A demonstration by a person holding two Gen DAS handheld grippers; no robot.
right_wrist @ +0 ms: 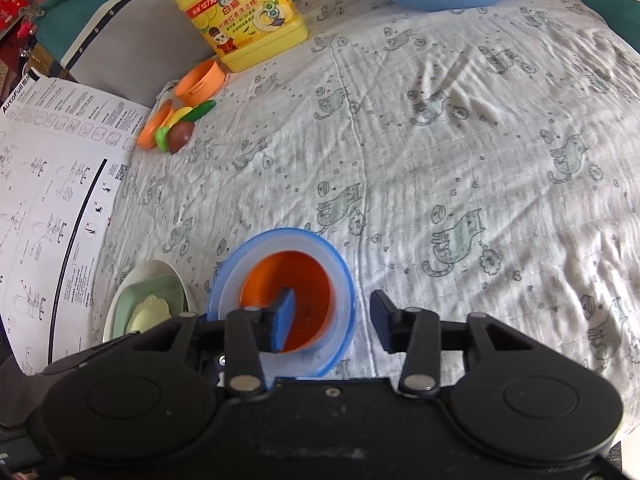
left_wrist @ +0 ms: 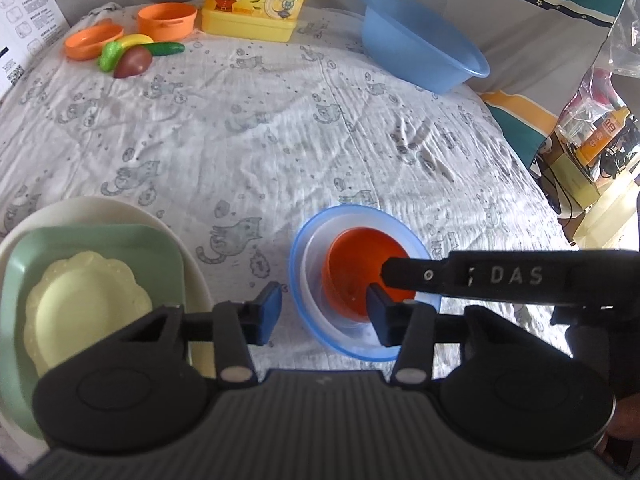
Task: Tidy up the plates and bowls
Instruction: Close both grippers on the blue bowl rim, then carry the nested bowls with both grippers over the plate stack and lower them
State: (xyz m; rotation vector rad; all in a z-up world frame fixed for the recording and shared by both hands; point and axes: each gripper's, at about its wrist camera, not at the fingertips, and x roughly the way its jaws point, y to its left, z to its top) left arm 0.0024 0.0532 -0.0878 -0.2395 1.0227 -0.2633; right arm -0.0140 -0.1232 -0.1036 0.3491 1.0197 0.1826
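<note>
1. The left claw (left_wrist: 322, 314) is spread wide and holds nothing; its right finger sits over the rim of the orange bowl (left_wrist: 352, 276), its left finger over the cloth beside the stack.
2. The right claw (right_wrist: 332, 324) is also spread, pinching nothing; its left pad (right_wrist: 282, 324) hangs inside the orange bowl (right_wrist: 304, 284), its right finger outside the stack over the cloth.
3. The orange bowl is nested in a clear bowl (left_wrist: 316, 276), which sits in a blue-rimmed bowl (left_wrist: 298, 256), all upright on the worktop.
4. To the left of that stack, a scalloped yellow plate (left_wrist: 84, 300) lies on a square green plate (left_wrist: 100, 244), which lies on a white plate (left_wrist: 100, 206).
5. A cat-print cloth (left_wrist: 280, 140) covers the worktop.
6. At the far edge stand a yellow detergent jug (left_wrist: 252, 0) and a blue basin (left_wrist: 420, 44), well apart from both stacks.
7. Near the jug are an orange toy pot (left_wrist: 166, 20), its lid (left_wrist: 94, 42) and toy vegetables (left_wrist: 132, 56).
</note>
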